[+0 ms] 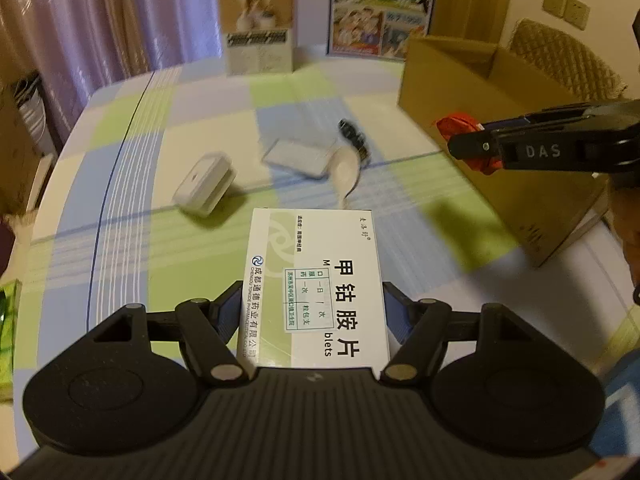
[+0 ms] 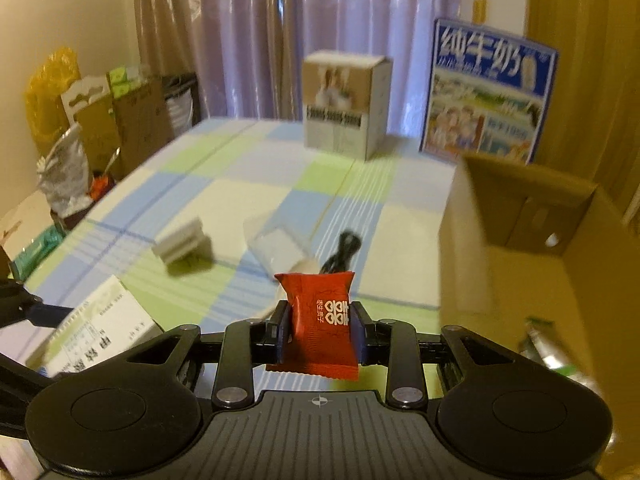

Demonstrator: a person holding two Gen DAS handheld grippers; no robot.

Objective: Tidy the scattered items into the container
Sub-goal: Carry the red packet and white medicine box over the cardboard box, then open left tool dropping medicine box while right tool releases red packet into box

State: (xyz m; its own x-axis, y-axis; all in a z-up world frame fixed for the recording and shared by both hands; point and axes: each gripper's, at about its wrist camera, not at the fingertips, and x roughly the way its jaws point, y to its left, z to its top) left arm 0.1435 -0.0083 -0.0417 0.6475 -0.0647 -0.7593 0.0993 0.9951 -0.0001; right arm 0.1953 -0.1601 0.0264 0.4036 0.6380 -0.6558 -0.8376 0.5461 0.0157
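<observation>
My left gripper (image 1: 314,304) is shut on a white and green medicine box (image 1: 316,280) and holds it above the checked tablecloth. My right gripper (image 2: 320,330) is shut on a red candy packet (image 2: 320,320); it shows in the left wrist view (image 1: 466,140) beside the open cardboard box (image 1: 500,120). On the table lie a white case (image 1: 204,188), a clear flat packet (image 1: 300,156), a white spoon (image 1: 346,172) and a black cable (image 1: 354,140). The cardboard box (image 2: 520,240) stands at right, with a green item (image 2: 548,344) inside.
A tan carton (image 1: 258,28) and a blue milk carton (image 1: 380,4) stand at the table's far edge. Bags and boxes (image 2: 80,128) are piled off the left side. A green pack (image 1: 8,328) lies at the left edge. Curtains hang behind.
</observation>
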